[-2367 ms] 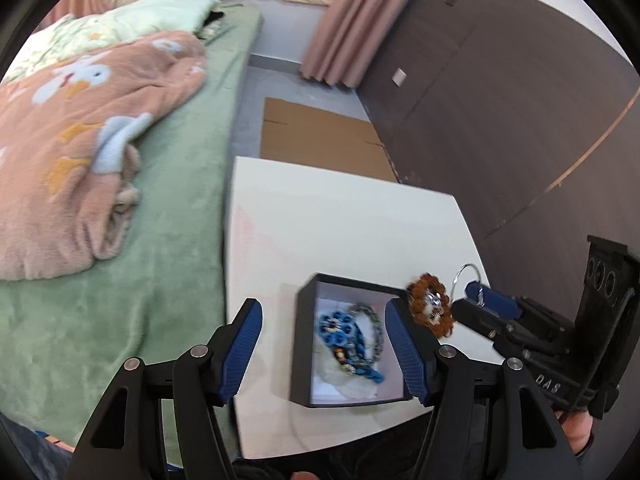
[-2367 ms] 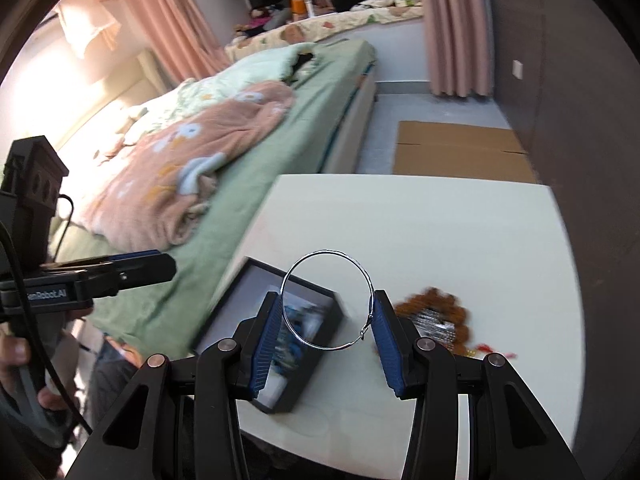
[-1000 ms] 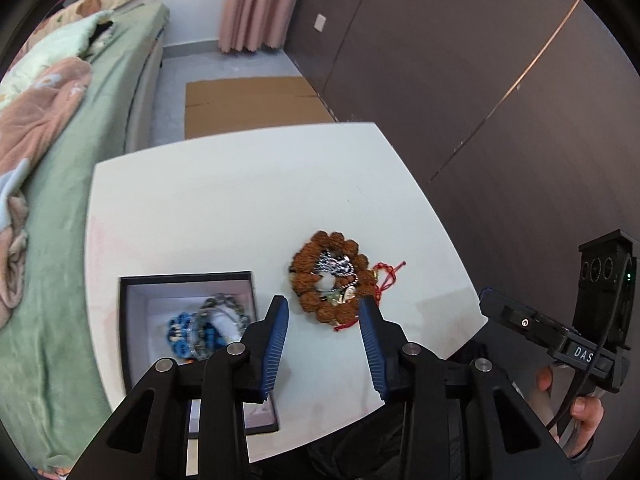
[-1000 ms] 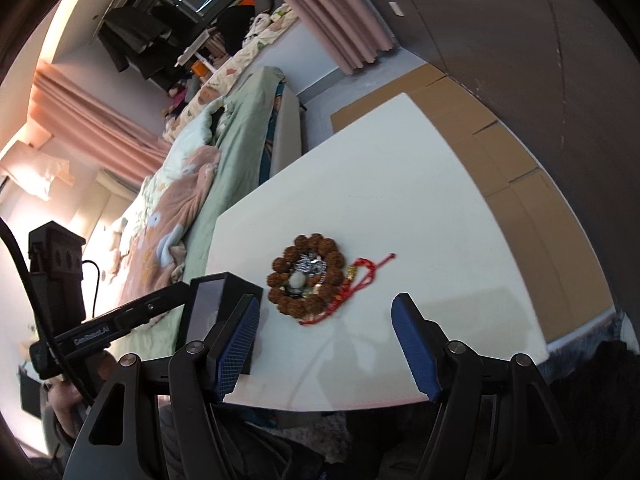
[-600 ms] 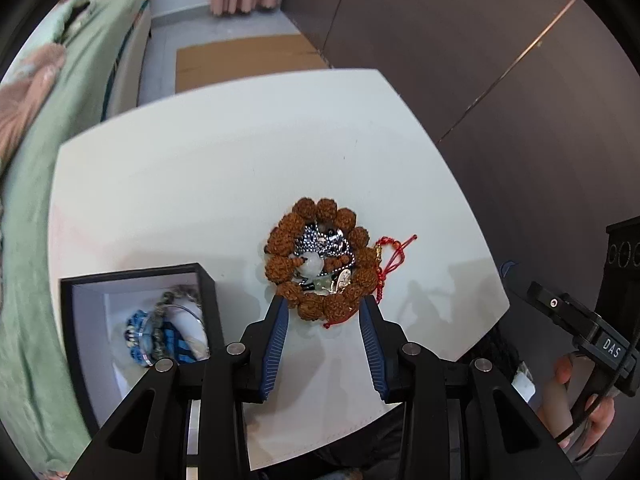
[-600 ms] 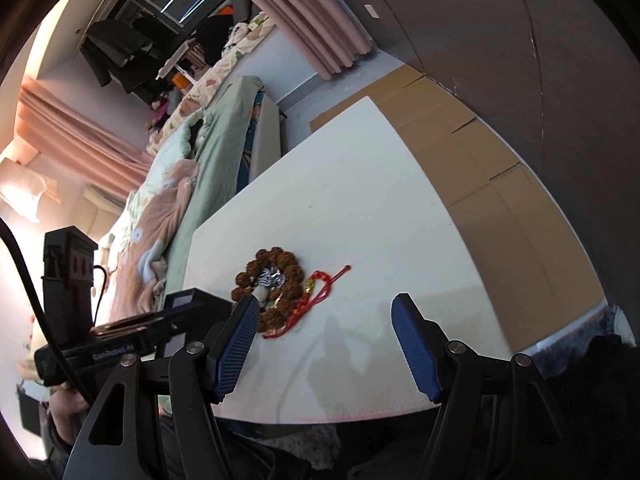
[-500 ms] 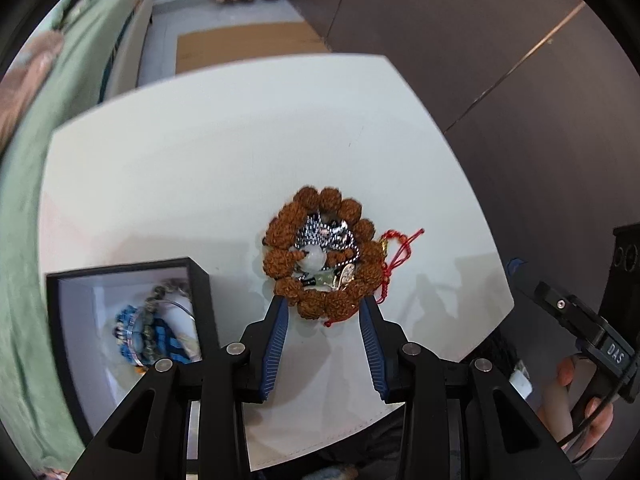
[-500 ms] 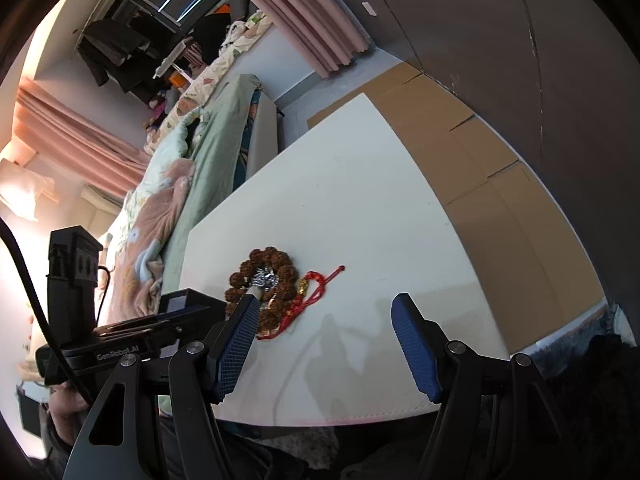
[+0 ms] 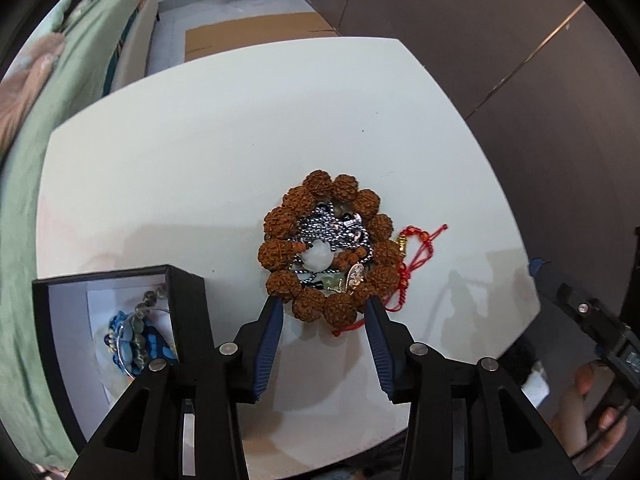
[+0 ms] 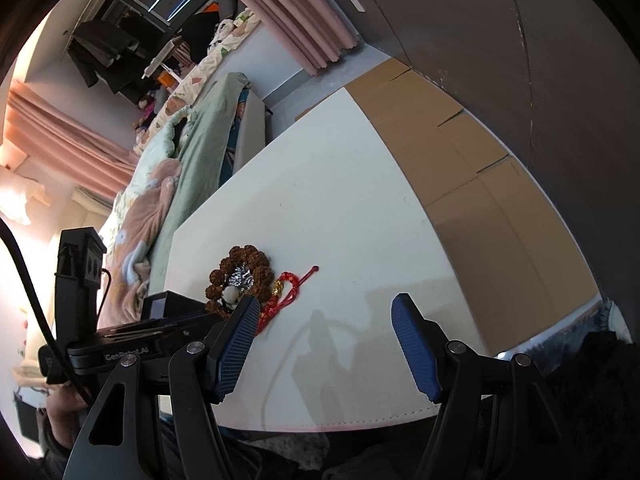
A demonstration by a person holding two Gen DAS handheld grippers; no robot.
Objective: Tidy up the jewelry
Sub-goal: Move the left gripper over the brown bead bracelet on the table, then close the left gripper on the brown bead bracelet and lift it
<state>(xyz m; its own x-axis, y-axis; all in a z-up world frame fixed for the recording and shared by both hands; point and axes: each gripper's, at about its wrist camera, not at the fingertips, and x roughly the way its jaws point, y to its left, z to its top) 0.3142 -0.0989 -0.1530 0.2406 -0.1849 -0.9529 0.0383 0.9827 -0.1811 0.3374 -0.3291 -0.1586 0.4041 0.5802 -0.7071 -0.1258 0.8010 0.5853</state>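
Observation:
A ring of large brown beads (image 9: 280, 220) lies on the white table (image 9: 200, 152), with a silver chain (image 9: 332, 228), a white pendant (image 9: 316, 258) and a red cord bracelet (image 9: 420, 248) heaped in and beside it. My left gripper (image 9: 323, 312) points down at it, its jaws opening, and its blue fingertips (image 9: 274, 312) flank the nearest beads without pressing them. To the left stands the open black box (image 9: 188, 300), holding blue beads (image 9: 132, 344) and a thin silver hoop. My right gripper (image 10: 326, 304) hovers open over bare table, right of the bead ring (image 10: 240, 276).
A bed with a green cover (image 9: 24, 168) runs along the table's left side. Flat cardboard (image 9: 256, 32) lies on the floor beyond the table, and a dark wall panel (image 9: 520, 80) stands to the right. A hand (image 9: 588, 412) shows at the lower right.
The left gripper has swung from the box to the bead ring and come down over it, its fingers slightly wider. The silver hoop has left the right gripper and lies in the box.

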